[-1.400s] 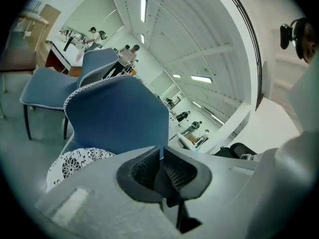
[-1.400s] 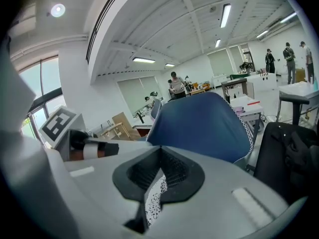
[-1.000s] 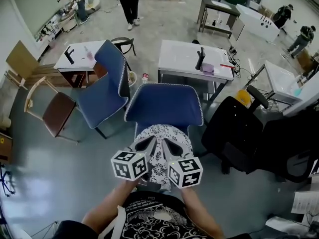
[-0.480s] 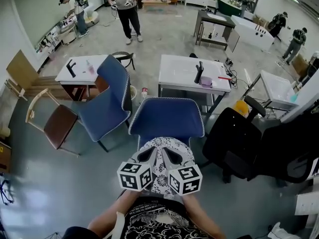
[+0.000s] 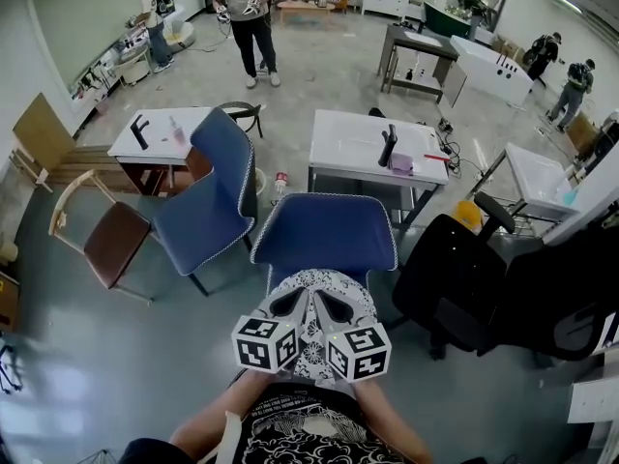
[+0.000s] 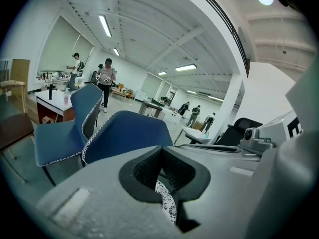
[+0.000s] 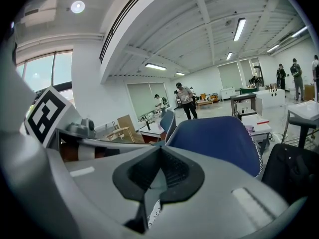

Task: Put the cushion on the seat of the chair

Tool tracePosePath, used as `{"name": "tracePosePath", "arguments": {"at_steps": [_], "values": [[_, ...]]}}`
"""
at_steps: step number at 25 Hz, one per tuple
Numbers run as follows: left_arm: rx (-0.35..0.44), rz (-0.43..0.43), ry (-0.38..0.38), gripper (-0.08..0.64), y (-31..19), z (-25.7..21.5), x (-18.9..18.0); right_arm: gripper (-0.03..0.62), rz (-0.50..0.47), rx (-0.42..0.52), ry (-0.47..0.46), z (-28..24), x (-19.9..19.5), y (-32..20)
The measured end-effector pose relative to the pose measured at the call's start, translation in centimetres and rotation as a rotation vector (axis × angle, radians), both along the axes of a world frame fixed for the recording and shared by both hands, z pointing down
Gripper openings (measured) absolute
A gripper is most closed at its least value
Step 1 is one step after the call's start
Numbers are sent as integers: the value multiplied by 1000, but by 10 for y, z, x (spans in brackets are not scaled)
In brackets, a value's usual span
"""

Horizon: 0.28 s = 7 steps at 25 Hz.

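- Cushion (image 5: 311,293): soft and rounded, white cloth printed all over with a black flower pattern
- It hangs in my two grippers just in front of the chair (image 5: 324,235), covering the seat from the head view; I cannot tell whether it rests on the seat
- Chair shell: blue, smooth, with a curved back and a white stitched edge
- Left gripper (image 6: 160,169): grey body with ribbed black pads (image 6: 147,168); my jaws are pressed together on a fold of the patterned cloth, which shows just below them
- Right gripper (image 7: 158,171): same grey body and ribbed black lining; jaws clamped on the cushion's edge, a strip of white cloth showing under them
- Both grippers sit side by side, close together, on the cushion's near side
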State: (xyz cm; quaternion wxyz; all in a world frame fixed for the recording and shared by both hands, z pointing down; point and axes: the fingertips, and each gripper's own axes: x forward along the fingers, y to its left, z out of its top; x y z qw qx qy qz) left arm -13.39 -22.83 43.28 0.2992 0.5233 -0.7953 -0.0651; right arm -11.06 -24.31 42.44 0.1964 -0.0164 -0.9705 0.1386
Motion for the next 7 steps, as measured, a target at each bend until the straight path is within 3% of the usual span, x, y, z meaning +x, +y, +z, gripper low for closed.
{"name": "tracePosePath", "arguments": {"at_steps": [7], "values": [[-1, 6, 5, -6, -3, 1, 0, -5, -2, -2, 7, 1, 0, -1]]}}
